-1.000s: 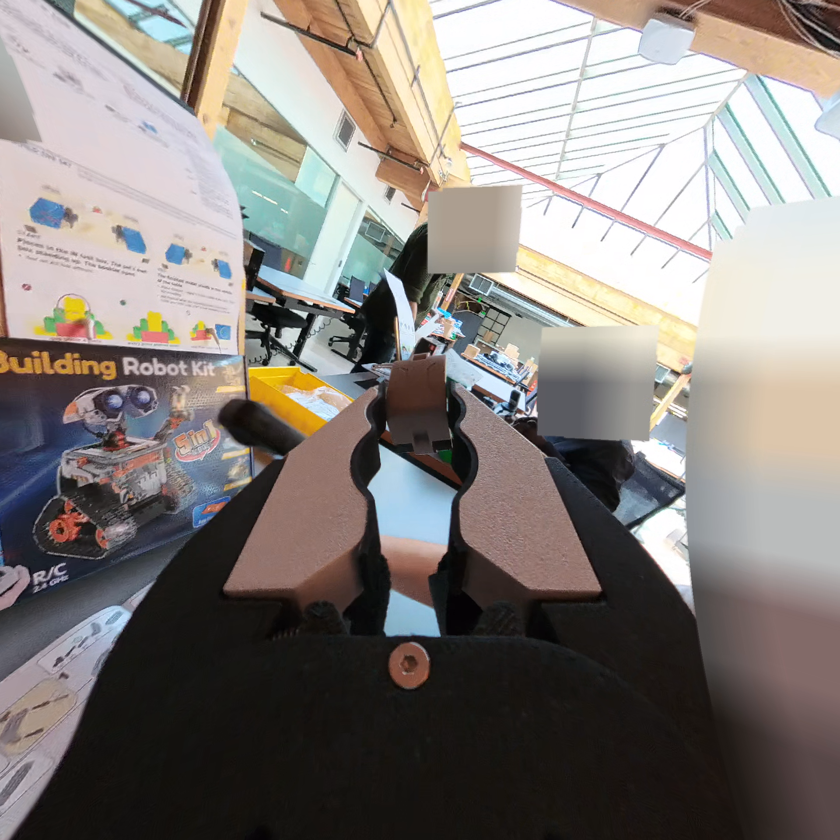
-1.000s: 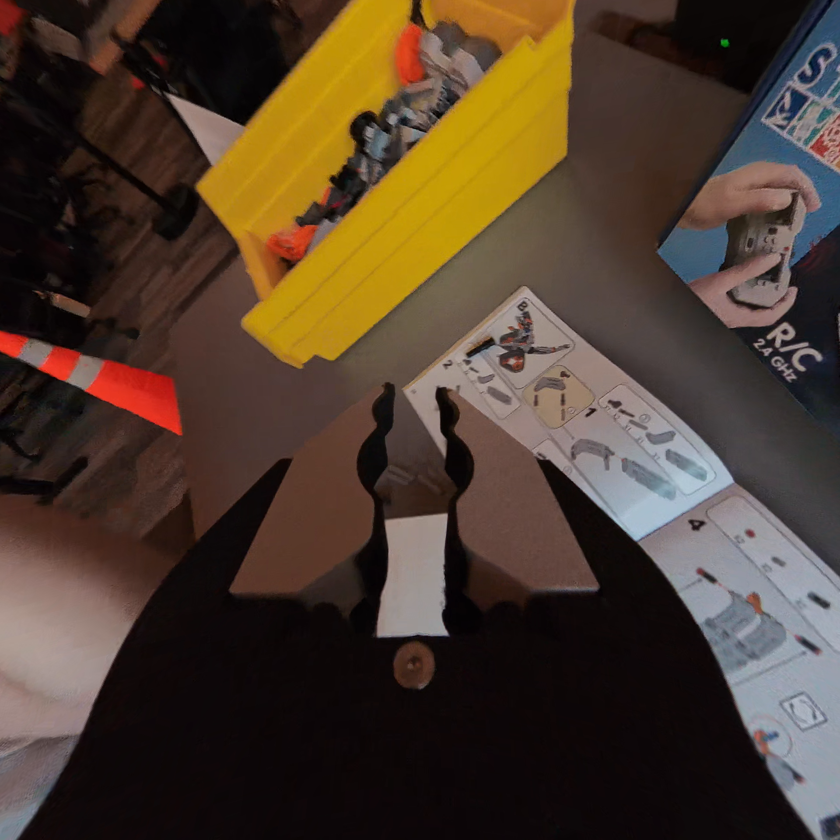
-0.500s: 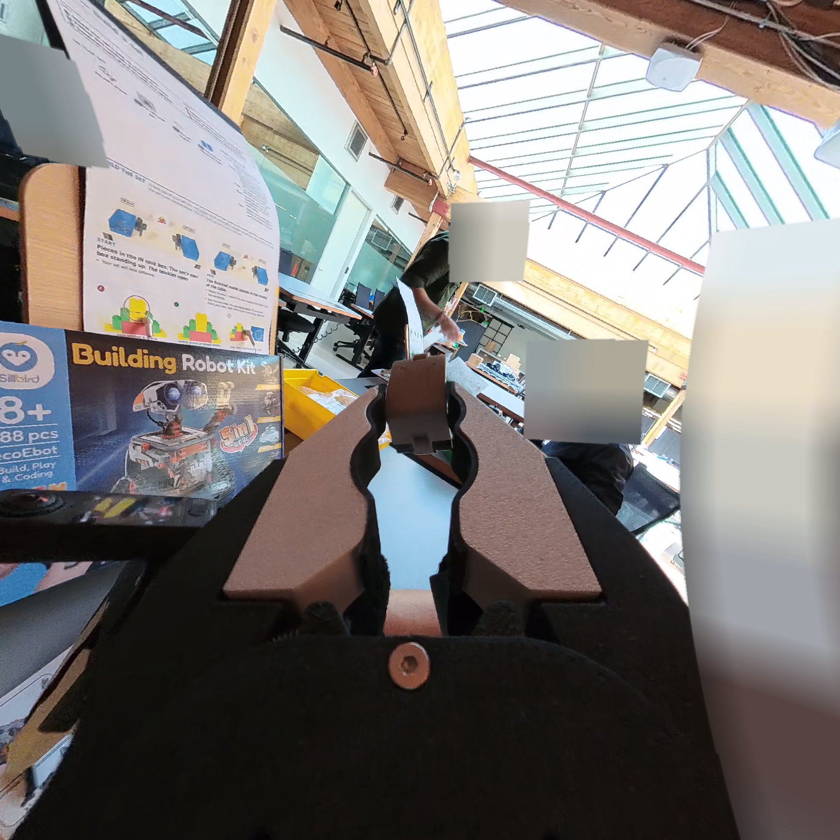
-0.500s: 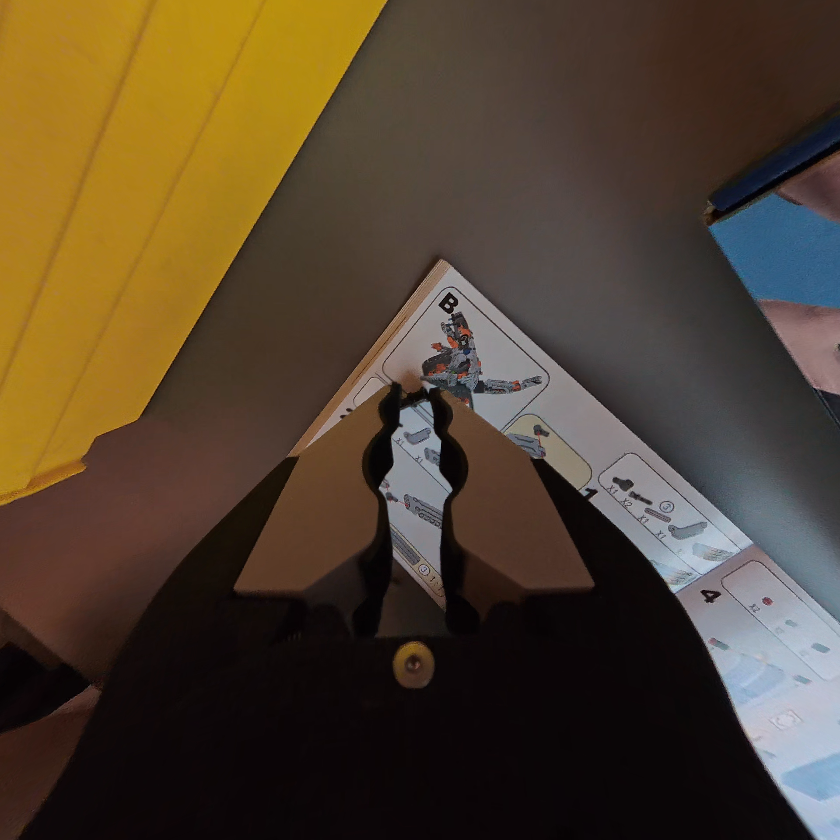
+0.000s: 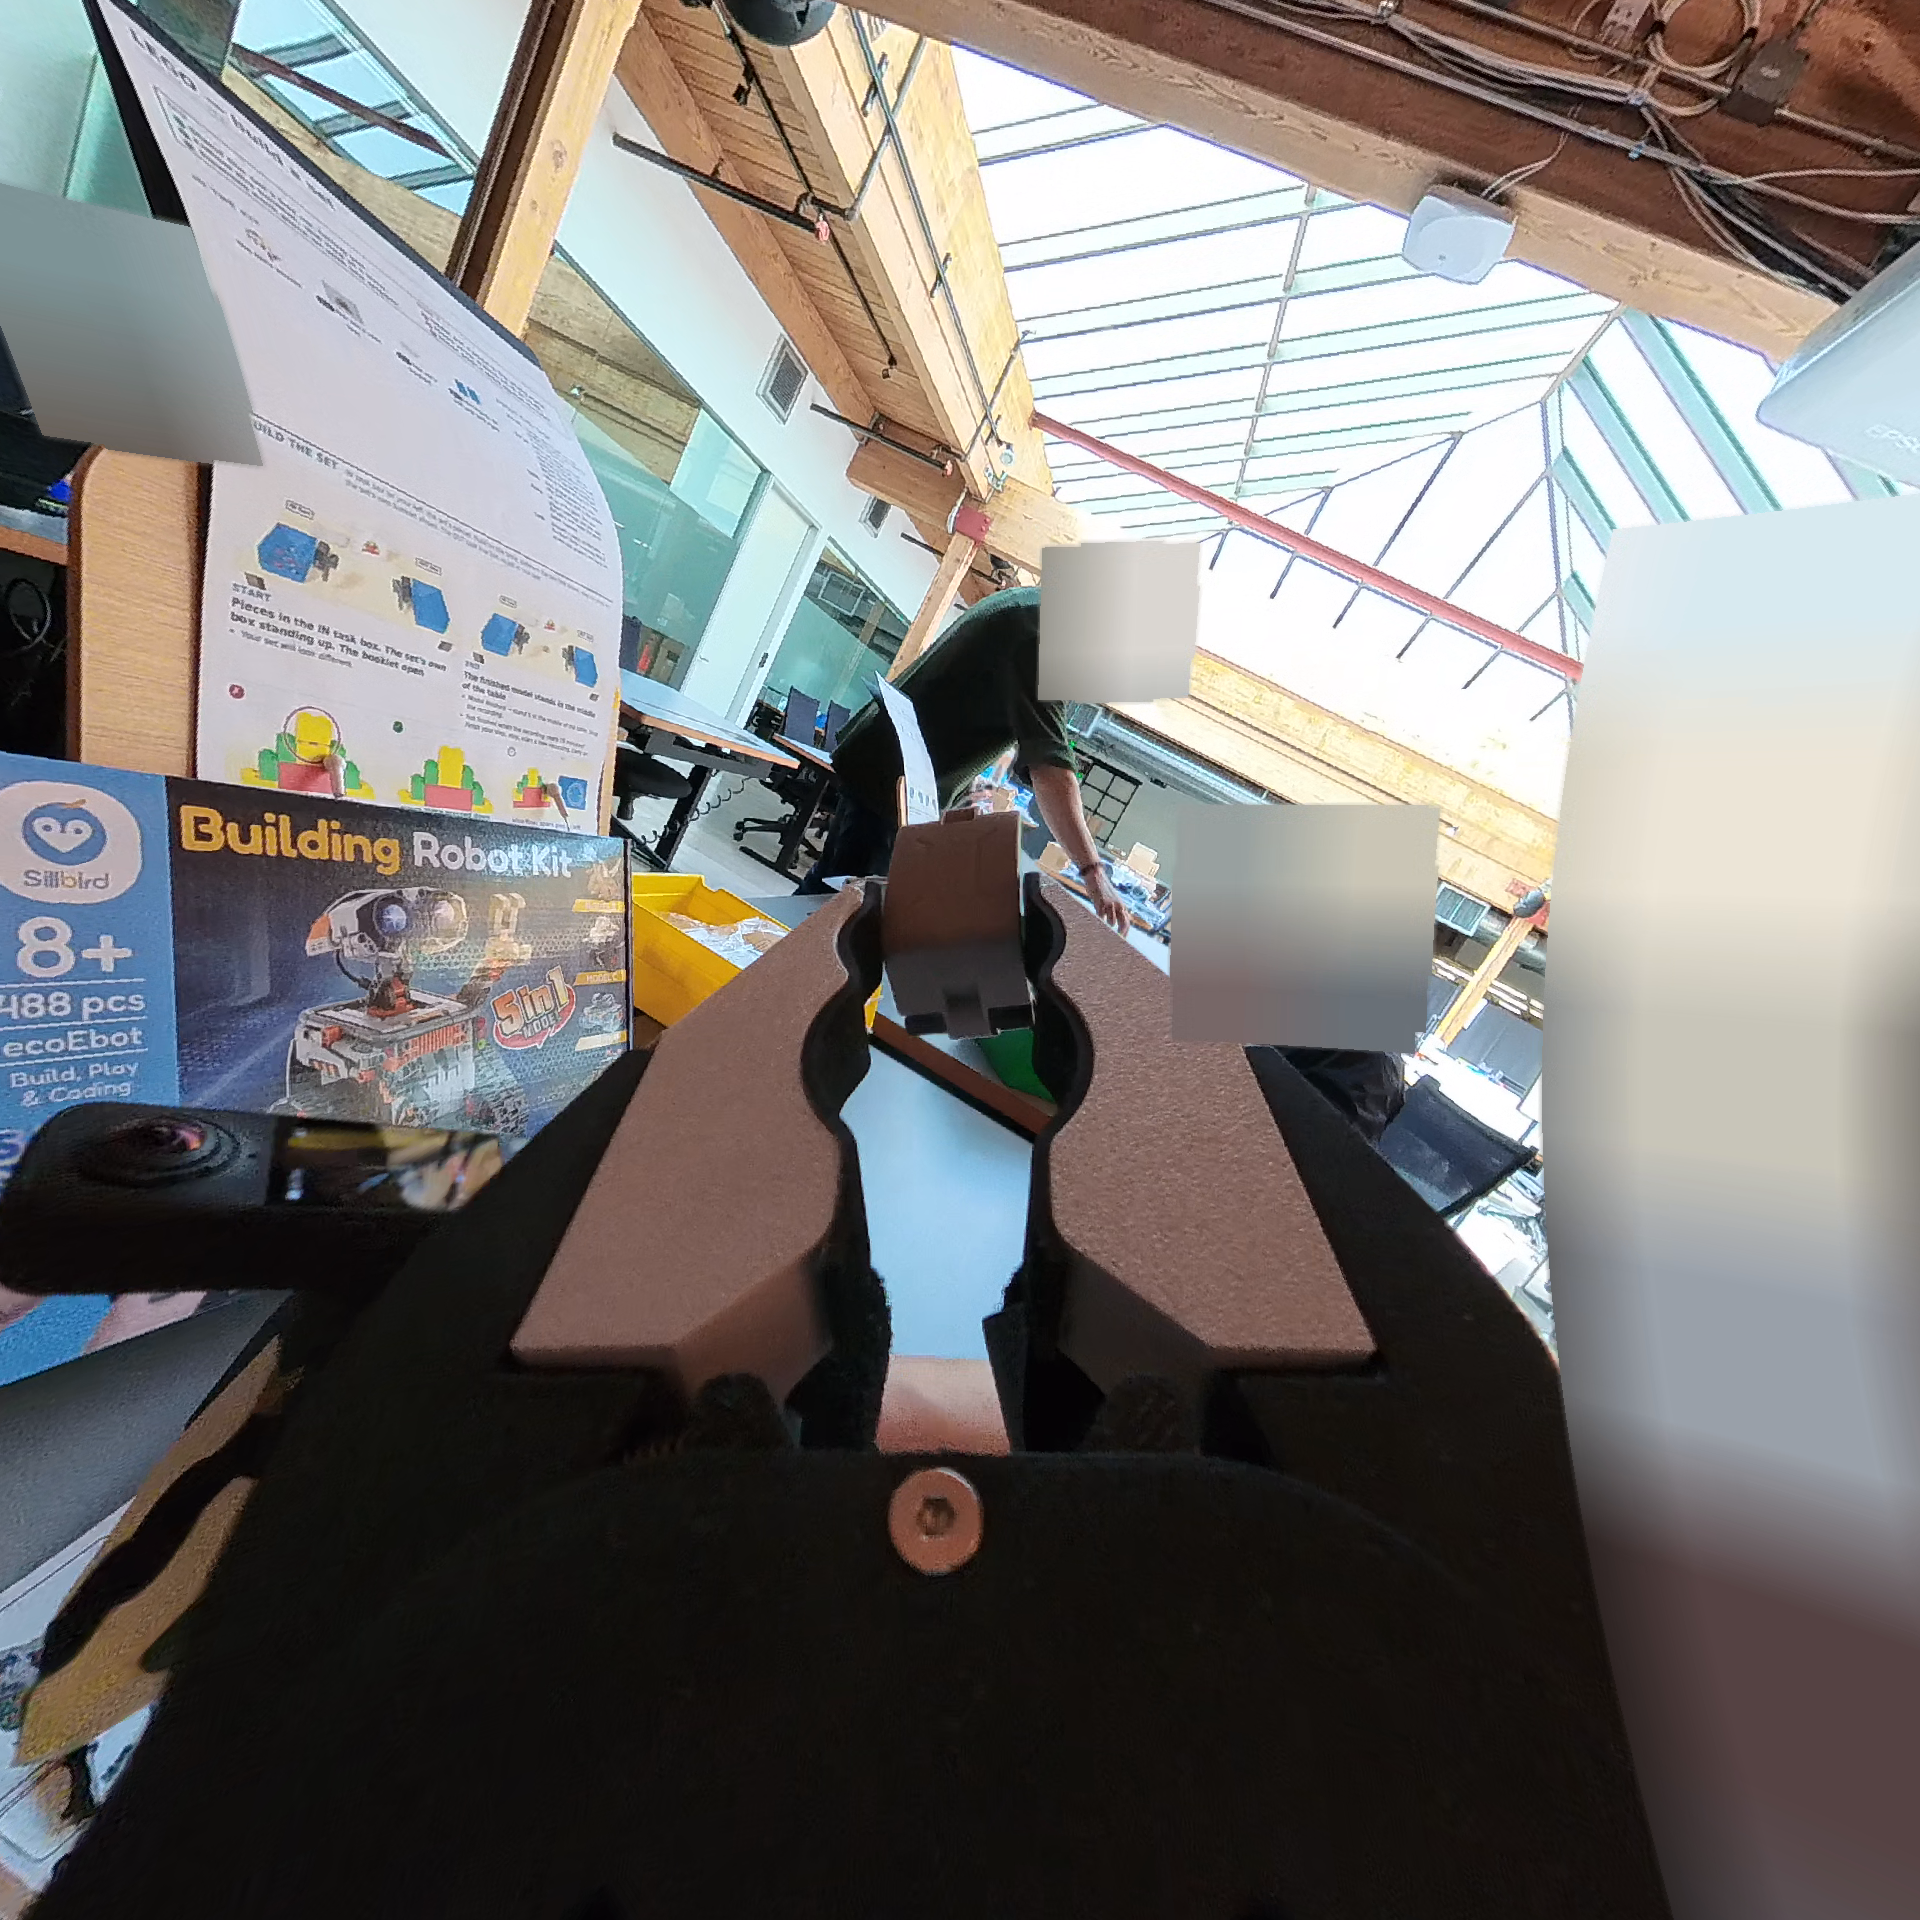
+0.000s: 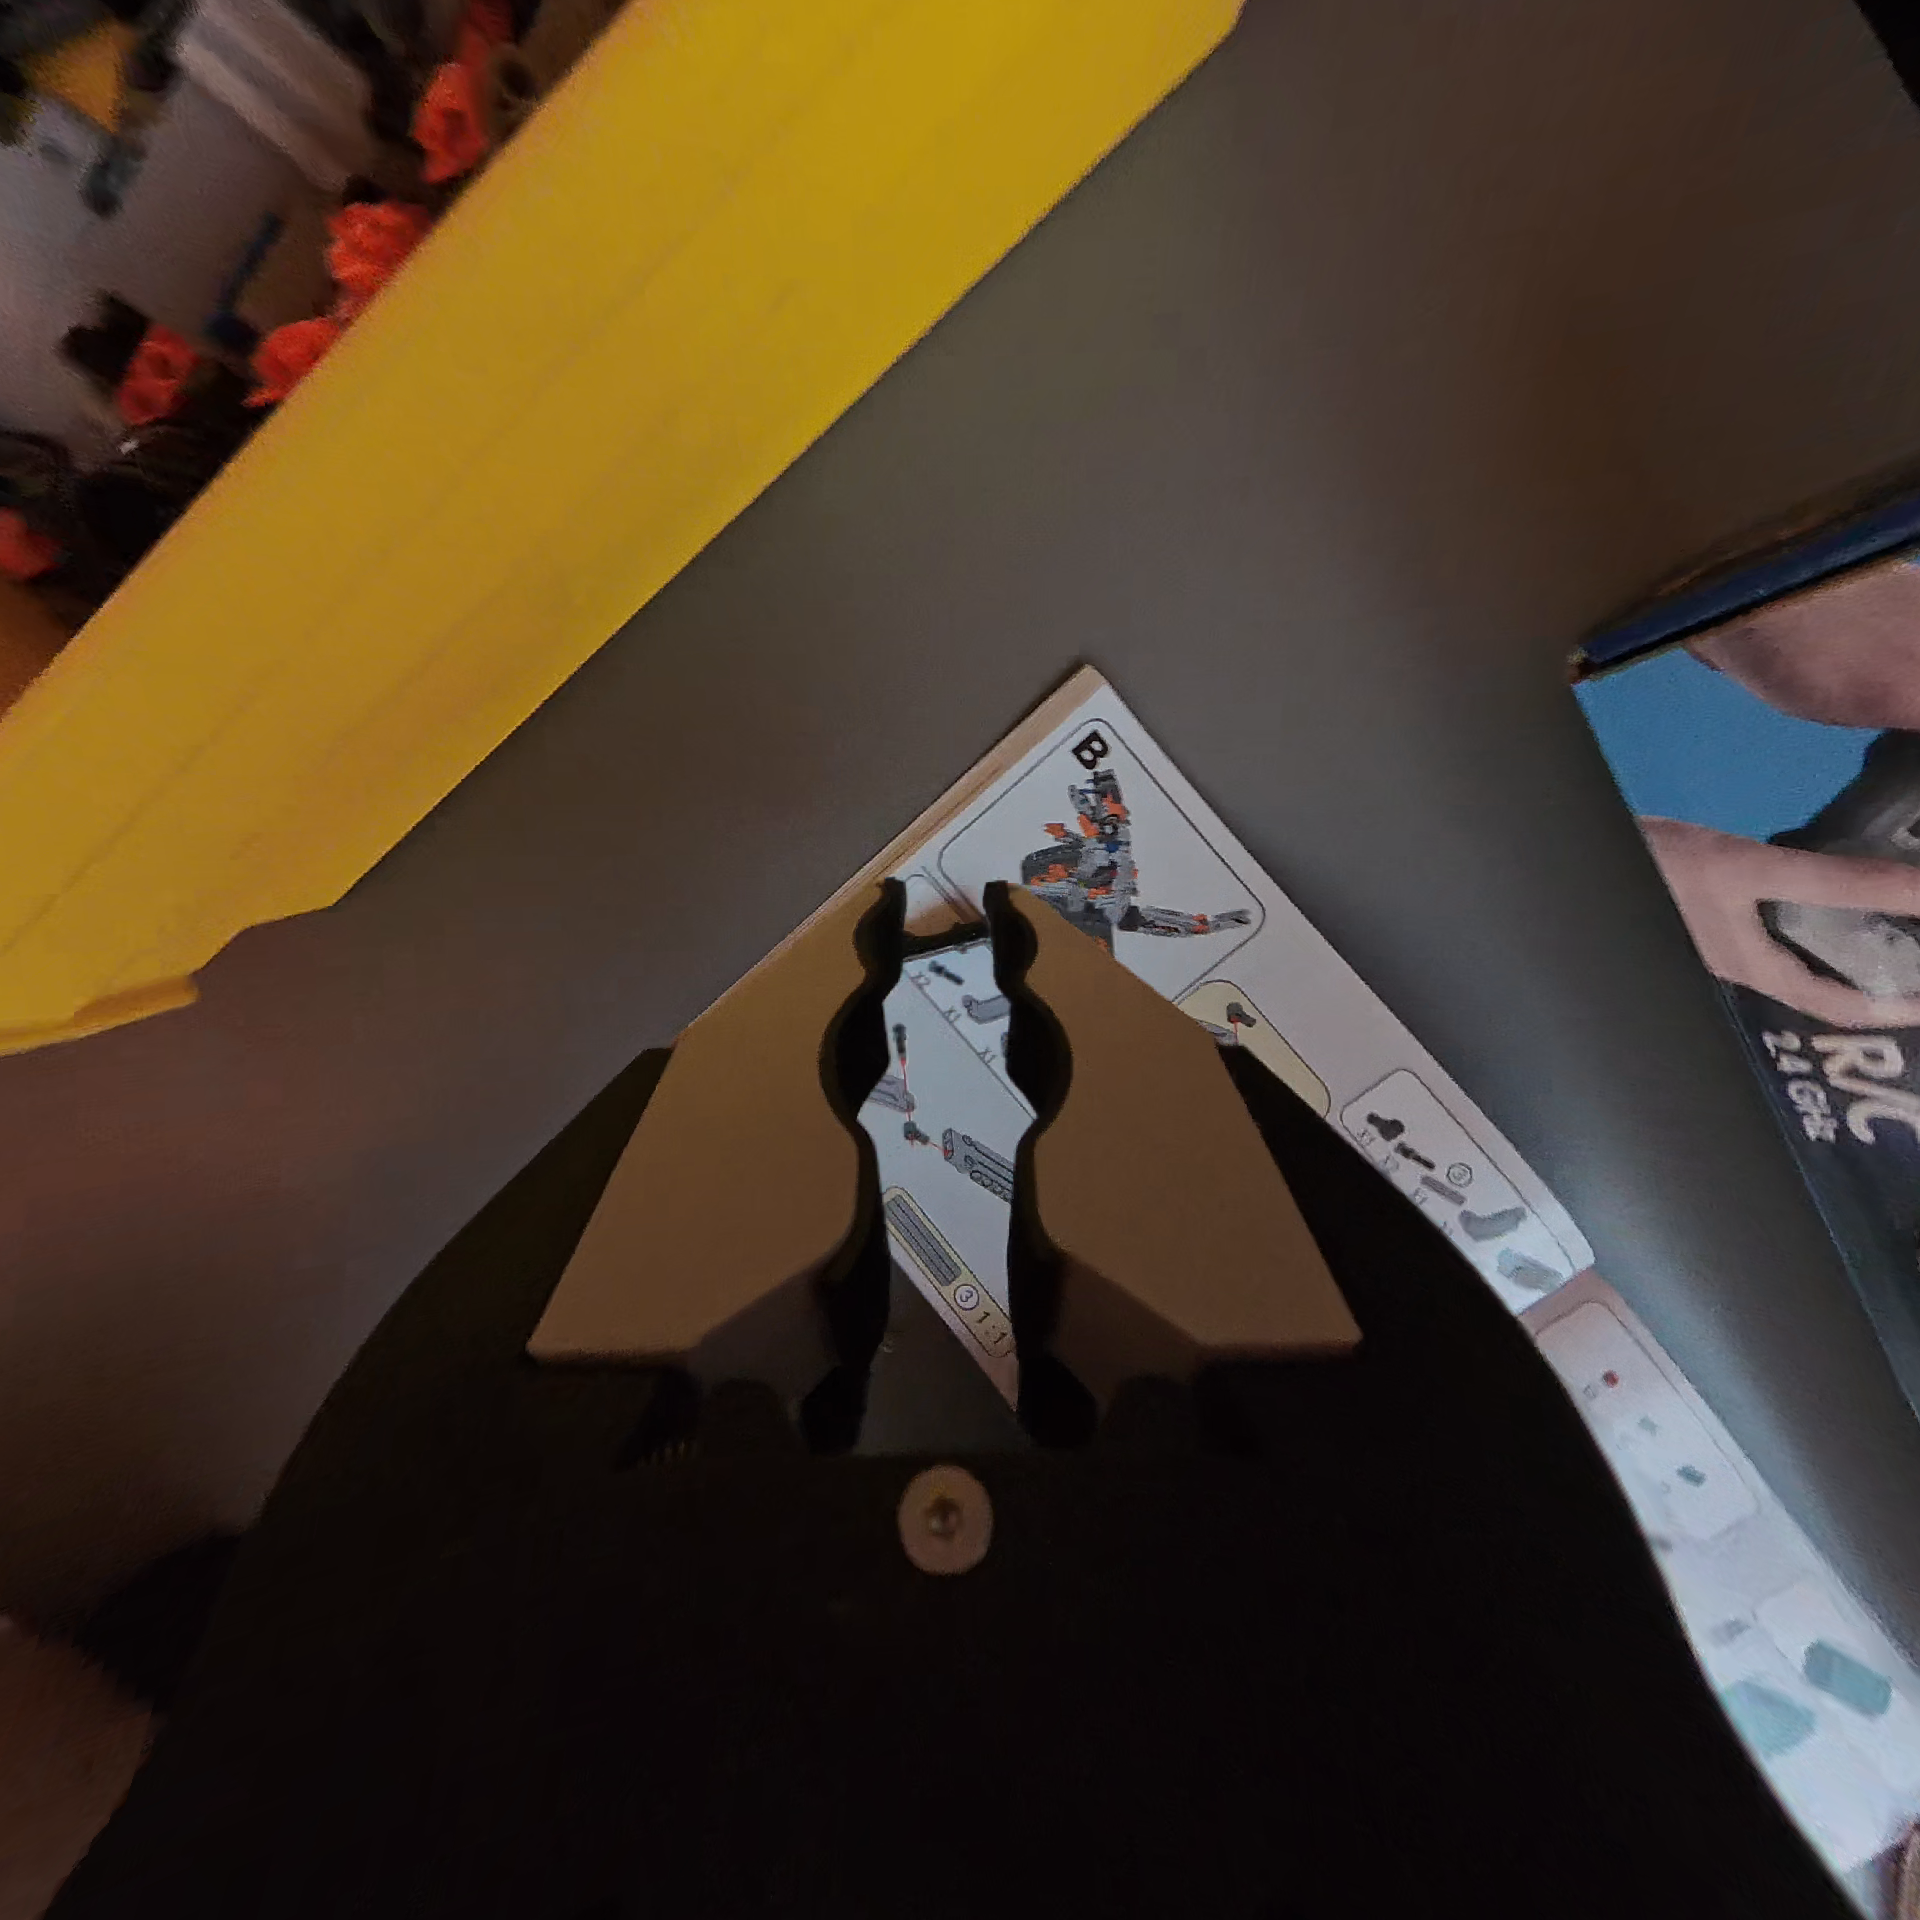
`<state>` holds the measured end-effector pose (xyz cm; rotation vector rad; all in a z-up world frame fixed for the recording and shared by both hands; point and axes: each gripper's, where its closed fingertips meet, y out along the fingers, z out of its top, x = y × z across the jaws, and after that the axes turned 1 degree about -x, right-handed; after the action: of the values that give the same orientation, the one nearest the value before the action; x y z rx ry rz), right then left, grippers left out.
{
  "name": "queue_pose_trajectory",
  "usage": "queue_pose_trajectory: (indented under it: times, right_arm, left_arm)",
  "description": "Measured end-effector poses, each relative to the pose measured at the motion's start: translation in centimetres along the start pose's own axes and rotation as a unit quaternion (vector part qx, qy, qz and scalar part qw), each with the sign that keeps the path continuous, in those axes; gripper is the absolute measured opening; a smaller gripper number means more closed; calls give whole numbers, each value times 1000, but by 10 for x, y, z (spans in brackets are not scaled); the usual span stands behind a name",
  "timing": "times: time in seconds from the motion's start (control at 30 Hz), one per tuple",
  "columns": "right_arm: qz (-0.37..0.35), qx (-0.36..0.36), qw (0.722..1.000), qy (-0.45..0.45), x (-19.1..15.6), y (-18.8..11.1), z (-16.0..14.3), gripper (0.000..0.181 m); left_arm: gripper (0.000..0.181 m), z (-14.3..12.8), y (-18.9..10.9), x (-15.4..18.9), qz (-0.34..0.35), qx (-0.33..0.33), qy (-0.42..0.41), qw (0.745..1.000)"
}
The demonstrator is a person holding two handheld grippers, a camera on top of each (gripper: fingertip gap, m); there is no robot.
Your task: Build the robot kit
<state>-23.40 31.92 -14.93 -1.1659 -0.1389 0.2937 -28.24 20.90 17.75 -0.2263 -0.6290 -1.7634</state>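
My left gripper points up and away from the table and is shut on a small grey building piece held at its fingertips. My right gripper hangs low over the top corner of an open instruction booklet on the dark table. Its jaws are nearly closed, and a thin dark piece sits pinched between the tips. The right gripper's black camera and tan fingers show at the left edge of the left wrist view.
A yellow bin with orange and grey parts lies left of the booklet. The blue robot kit box stands behind, also at the right wrist view's right edge. A printed sheet leans on a board. A person stands at far desks.
My right gripper dropped from high above the table to just over the booklet corner and narrowed its jaws. My left gripper turned left; the box and the other gripper's camera came into view.
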Motion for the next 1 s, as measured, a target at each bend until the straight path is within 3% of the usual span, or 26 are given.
queue_pose_trajectory:
  times: [0.1,0.2,0.43,0.73,0.9,1.0]
  right_arm:
    - [-5,15,1000,-15,18,-5,-2,14]
    - [76,23,996,52,7,-1,-4,22]
    - [26,-25,996,81,12,13,-21,19]
    - [38,-26,996,72,-4,14,-18,10]
    - [29,31,996,74,7,-8,-1,9]
    - [36,30,995,93,12,-17,-1,9]
  left_arm:
    - [25,0,-1,-1,3,0,-1,1000]
    - [25,0,1,-3,12,0,0,1000]
    - [25,-5,8,-5,21,-17,2,1000]
    - [25,-8,10,-9,34,-25,7,999]
    - [25,-6,8,-7,33,-20,10,999]
    - [25,-5,6,-8,35,-17,8,999]
